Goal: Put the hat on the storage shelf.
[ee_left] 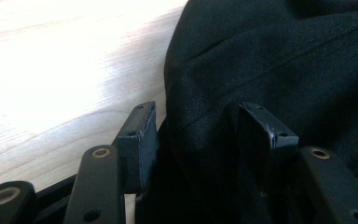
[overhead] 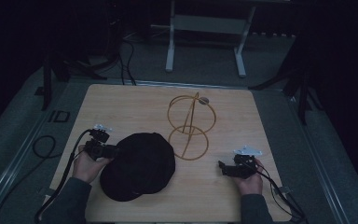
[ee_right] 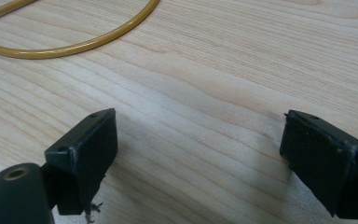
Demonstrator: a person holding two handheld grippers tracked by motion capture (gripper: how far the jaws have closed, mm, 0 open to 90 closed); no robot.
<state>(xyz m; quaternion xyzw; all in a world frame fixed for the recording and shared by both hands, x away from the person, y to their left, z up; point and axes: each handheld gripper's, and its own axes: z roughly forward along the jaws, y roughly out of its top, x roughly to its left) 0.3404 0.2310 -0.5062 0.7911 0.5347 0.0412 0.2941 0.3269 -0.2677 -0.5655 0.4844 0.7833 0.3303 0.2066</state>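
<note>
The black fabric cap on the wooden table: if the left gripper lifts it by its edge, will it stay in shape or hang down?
The black fabric cap will probably sag: its cloth shows soft folds in the left gripper view. It looks light for its size. The matte weave should not slip much between the left gripper pads, which stand open around its edge.

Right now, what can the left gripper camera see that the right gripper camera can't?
The left gripper view has the black cap, its cloth between the left gripper's open jaws. The right gripper view has the yellow wire stand's base ring, beyond the right gripper's wide-open jaws with bare wood between. Both share the wooden table.
</note>
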